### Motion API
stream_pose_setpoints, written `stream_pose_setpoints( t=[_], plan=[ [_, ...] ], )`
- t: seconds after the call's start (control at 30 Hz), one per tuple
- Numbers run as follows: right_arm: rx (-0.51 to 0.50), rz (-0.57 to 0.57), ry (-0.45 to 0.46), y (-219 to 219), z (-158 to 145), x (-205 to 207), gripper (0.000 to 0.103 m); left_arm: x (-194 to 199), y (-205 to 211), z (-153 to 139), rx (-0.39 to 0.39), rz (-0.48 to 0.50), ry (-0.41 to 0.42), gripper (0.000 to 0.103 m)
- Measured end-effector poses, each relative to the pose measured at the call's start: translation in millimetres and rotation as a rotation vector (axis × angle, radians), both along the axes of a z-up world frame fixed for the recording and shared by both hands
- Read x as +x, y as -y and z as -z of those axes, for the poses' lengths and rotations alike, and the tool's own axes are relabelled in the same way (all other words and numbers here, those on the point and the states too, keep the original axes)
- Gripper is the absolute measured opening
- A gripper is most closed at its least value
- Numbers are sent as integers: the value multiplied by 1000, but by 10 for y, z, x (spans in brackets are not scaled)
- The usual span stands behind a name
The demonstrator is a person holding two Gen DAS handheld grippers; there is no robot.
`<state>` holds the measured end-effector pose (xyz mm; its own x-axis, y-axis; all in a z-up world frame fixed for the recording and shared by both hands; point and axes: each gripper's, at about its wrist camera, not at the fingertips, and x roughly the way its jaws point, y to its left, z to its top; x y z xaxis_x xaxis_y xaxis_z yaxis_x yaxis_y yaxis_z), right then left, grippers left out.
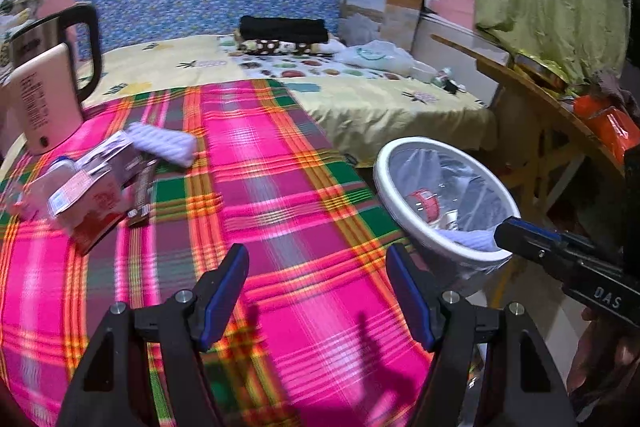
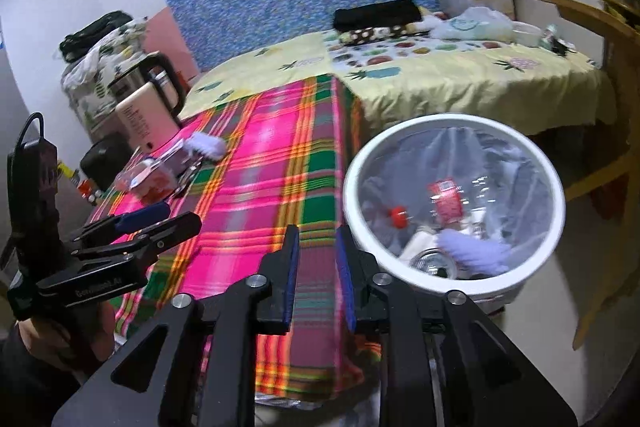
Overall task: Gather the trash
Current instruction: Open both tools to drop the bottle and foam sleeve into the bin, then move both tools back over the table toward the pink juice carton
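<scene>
A white trash bin (image 1: 400, 219) with a clear liner stands on the floor right of the plaid-covered table (image 1: 280, 187); it also shows in the right wrist view (image 2: 556, 227). Inside it lie a red packet (image 2: 446, 201), a can and a crumpled white tissue (image 2: 476, 251). On the table's left side lie a red-and-white carton (image 1: 90, 203), a white crumpled tissue (image 1: 164, 143) and a brown wrapper (image 1: 142, 195). My left gripper (image 1: 316, 291) is open and empty above the table. My right gripper (image 2: 318, 275) is open a little, empty, by the bin's near rim.
An electric kettle (image 1: 48, 83) stands at the table's far left. A bed with yellow sheet (image 1: 360, 95) lies behind the table. A wooden table (image 1: 560, 115) with orange packets stands at the right. Boxes sit against the far wall.
</scene>
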<state>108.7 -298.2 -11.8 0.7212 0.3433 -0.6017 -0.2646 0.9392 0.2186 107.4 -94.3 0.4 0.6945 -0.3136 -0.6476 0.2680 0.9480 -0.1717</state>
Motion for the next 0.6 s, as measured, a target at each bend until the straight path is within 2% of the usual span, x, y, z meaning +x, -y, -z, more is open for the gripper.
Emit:
stream_pose_setpoints(
  t=[0.03,0.07,0.1,0.6],
  plan=[
    [-1,-14,-2,-47,7,2,40,-13,-40,8,1,-7,-2,73],
    [-2,-24,-4,-84,10,-6,52,-28,-86,20,1,-16,-5,73],
    [-2,-35,-5,-119,11,-9,53,-44,-132,31,1,-27,-6,73],
    [-32,-125,-29,-554,22,41,53,-202,-678,102,2,-135,-15,72]
  ],
)
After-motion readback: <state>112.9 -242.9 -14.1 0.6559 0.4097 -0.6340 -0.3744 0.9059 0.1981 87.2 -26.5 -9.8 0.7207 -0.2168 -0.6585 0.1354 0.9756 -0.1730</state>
